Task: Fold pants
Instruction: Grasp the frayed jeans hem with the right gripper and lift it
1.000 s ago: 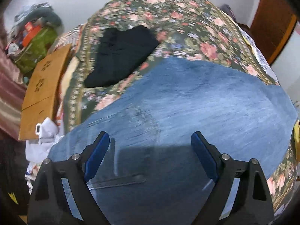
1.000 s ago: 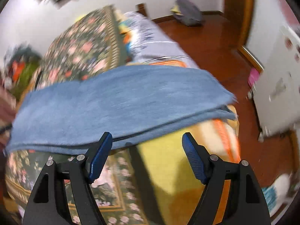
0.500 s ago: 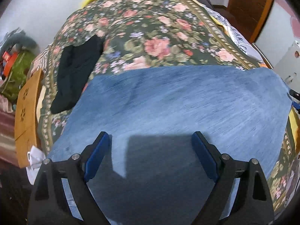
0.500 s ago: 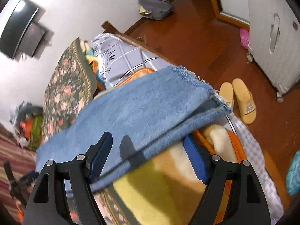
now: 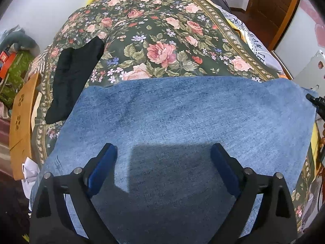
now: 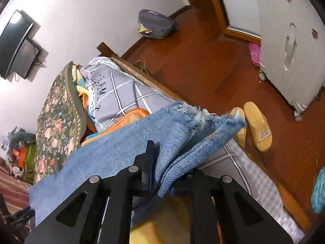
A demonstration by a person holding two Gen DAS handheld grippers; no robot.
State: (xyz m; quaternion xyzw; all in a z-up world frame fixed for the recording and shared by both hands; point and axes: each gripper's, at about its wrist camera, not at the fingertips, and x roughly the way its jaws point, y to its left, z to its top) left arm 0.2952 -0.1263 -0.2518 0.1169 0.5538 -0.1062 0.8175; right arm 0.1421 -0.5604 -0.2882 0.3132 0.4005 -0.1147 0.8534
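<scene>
Blue denim pants (image 5: 182, 122) lie flat across the near part of the floral bed cover (image 5: 158, 40), folded lengthwise. My left gripper (image 5: 164, 166) is open and empty, hovering just above the pants near their near edge. My right gripper (image 6: 160, 174) is shut on the frayed leg hems of the pants (image 6: 182, 130) at the bed's right edge, bunching the denim layers between its jaws. The right gripper's tip also shows at the far right in the left wrist view (image 5: 316, 101).
A black garment (image 5: 75, 77) lies on the bed at left. A wooden board (image 5: 20, 126) stands beside the bed. Yellow slippers (image 6: 258, 126), a pink shoe (image 6: 255, 53), a white fridge (image 6: 292, 40) and a grey bag (image 6: 156, 24) are on the wooden floor.
My right gripper went from open beside the leg ends to shut on the hems. My left gripper shifted over the pants and stayed open.
</scene>
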